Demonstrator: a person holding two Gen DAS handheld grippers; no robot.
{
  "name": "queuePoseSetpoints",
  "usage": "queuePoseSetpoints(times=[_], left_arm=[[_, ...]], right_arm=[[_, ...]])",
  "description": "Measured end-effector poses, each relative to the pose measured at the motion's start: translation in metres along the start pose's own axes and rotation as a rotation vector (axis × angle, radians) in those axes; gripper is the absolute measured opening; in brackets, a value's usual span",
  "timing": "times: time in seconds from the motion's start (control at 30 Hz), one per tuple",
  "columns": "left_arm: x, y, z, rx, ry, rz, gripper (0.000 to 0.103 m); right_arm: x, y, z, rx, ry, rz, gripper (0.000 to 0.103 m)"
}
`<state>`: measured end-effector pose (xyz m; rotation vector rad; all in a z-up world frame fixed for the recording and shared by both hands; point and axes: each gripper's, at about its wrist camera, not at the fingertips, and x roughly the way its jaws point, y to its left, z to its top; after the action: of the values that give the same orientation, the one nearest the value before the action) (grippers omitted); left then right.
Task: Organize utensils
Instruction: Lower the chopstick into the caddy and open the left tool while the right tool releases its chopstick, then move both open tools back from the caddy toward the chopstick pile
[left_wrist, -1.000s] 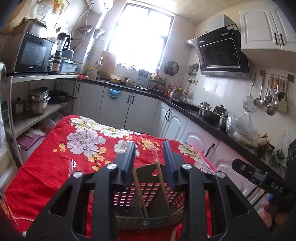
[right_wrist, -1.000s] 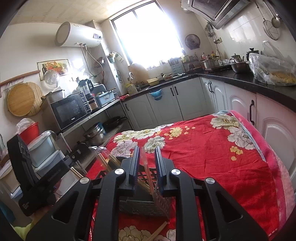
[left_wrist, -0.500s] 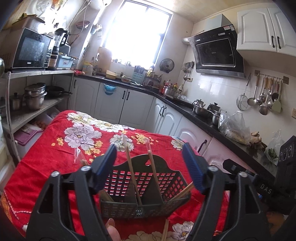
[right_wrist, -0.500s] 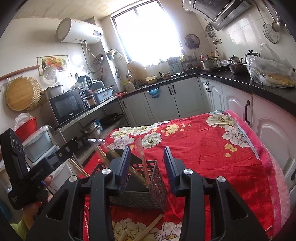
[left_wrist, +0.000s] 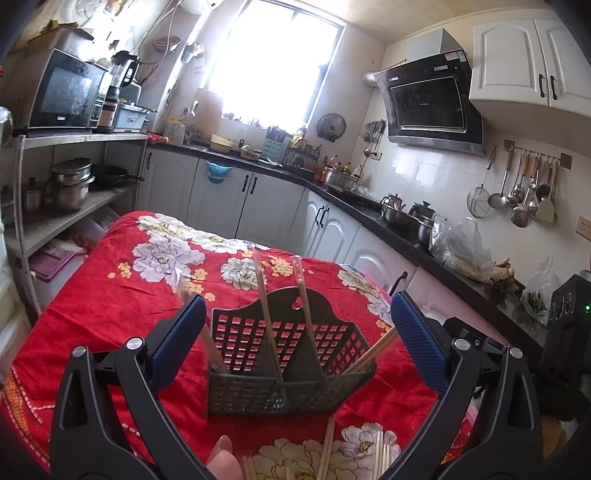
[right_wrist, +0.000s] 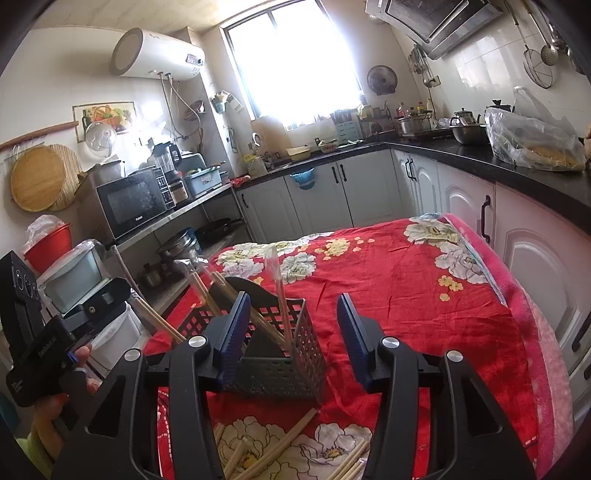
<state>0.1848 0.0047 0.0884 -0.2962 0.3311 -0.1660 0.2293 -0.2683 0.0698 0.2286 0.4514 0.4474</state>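
Note:
A dark grey slotted utensil basket (left_wrist: 284, 354) stands on the red flowered tablecloth (left_wrist: 110, 295), with several wooden chopsticks (left_wrist: 267, 321) leaning upright in it. It also shows in the right wrist view (right_wrist: 273, 354), with chopsticks (right_wrist: 207, 291) sticking out. More loose chopsticks (left_wrist: 328, 450) lie on the cloth in front of the basket, also seen in the right wrist view (right_wrist: 277, 446). My left gripper (left_wrist: 293, 347) is open and empty, with the basket behind the gap. My right gripper (right_wrist: 291, 339) is open and empty, just behind the basket's right end.
The table's right edge (right_wrist: 517, 314) runs beside white cabinets (right_wrist: 465, 206) under a black counter. A metal shelf with pots (left_wrist: 70, 184) and a microwave (left_wrist: 62, 96) stands to the left. The other handheld gripper shows at left (right_wrist: 40, 343).
Both grippers have opened wide and let go of the chopsticks, which now stand in the basket. Both have pulled back a little from the basket.

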Motion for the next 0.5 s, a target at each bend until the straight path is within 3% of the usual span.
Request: queuePoseSetpoints(times=[0.5], left_arm=[[-0.018, 0.013, -0.01, -0.028, 0.015, 0.018, 0.092]], right_arm=[[-0.007, 0.008, -0.016, -0.034, 0.037, -0.006, 0.05]])
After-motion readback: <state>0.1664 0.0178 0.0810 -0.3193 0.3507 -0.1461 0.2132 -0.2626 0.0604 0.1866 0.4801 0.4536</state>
